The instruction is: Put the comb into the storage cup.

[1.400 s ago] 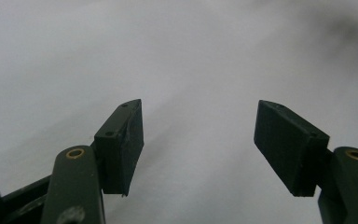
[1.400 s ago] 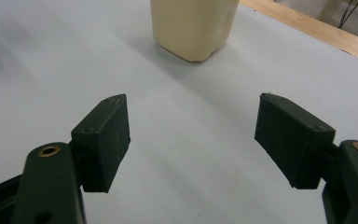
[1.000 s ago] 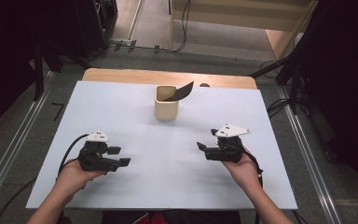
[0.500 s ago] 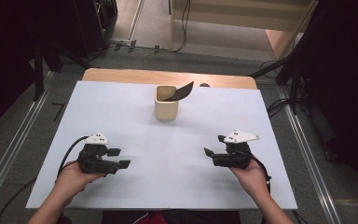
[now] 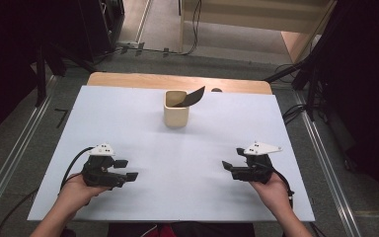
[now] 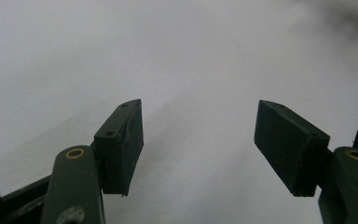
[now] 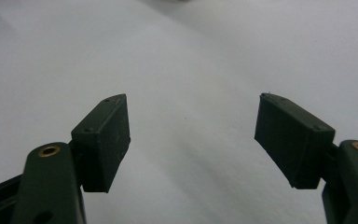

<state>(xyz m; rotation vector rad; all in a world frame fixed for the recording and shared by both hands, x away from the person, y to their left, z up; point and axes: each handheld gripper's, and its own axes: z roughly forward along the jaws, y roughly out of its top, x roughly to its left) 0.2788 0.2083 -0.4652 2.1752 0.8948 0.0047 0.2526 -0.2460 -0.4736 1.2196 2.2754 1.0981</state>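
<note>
A cream-coloured cup [image 5: 176, 111] stands upright at the far middle of the white table [image 5: 128, 118]. A black spatula blade [image 5: 190, 97] leans out of the cup toward the right. My left gripper [image 5: 127, 169] rests near the front left of the table, open, its jaws pointing right with nothing between them. My right gripper [image 5: 229, 167] sits near the front right, open and empty, its jaws pointing left. In the left gripper view [image 6: 198, 140] and the right gripper view [image 7: 193, 140], bare white table lies between the spread jaws.
A wooden strip [image 5: 177, 81] borders the table's far edge. Metal rails [image 5: 10, 163] run along the floor on both sides. Cables [image 5: 296, 111] lie on the floor to the right, and dark stands rise behind the table.
My right gripper has slid toward the front right of the table, away from the cup. The left gripper and the cup have stayed put.
</note>
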